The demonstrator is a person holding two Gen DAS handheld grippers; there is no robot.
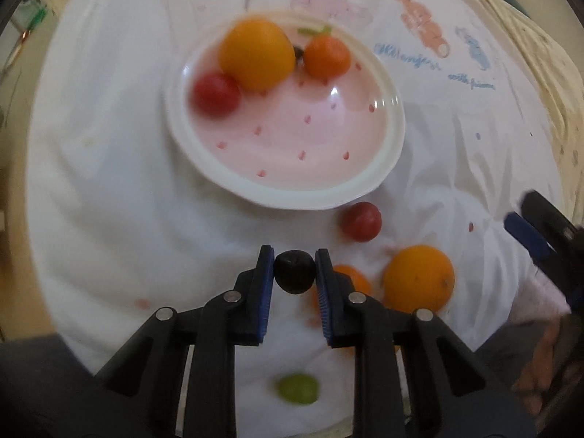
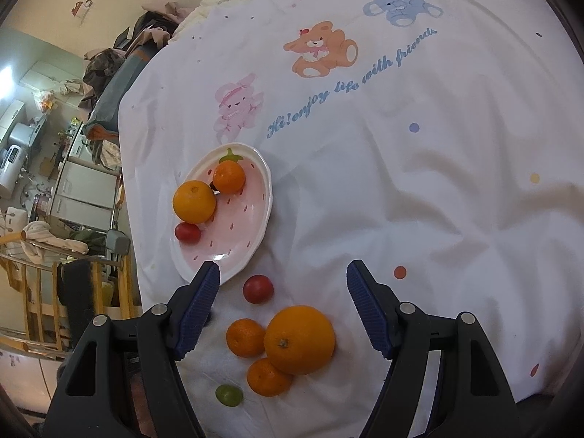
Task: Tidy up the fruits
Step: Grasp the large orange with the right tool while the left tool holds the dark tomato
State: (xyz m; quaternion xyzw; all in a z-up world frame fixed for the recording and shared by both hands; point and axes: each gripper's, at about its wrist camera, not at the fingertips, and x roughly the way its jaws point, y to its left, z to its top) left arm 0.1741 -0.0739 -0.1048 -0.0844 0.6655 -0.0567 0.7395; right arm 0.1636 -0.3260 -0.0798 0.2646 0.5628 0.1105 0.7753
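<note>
The left gripper (image 1: 295, 273) pinches a dark grape (image 1: 294, 272); the plate (image 1: 365, 189) holds three fruits, while five wait beside it.

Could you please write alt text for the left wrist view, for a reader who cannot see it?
The left tongs are shut on a small dark fruit above a white cloth. Beyond sits a pink strawberry-print plate holding an orange, a mandarin and a red fruit; more fruit lies loose on the cloth.
</note>
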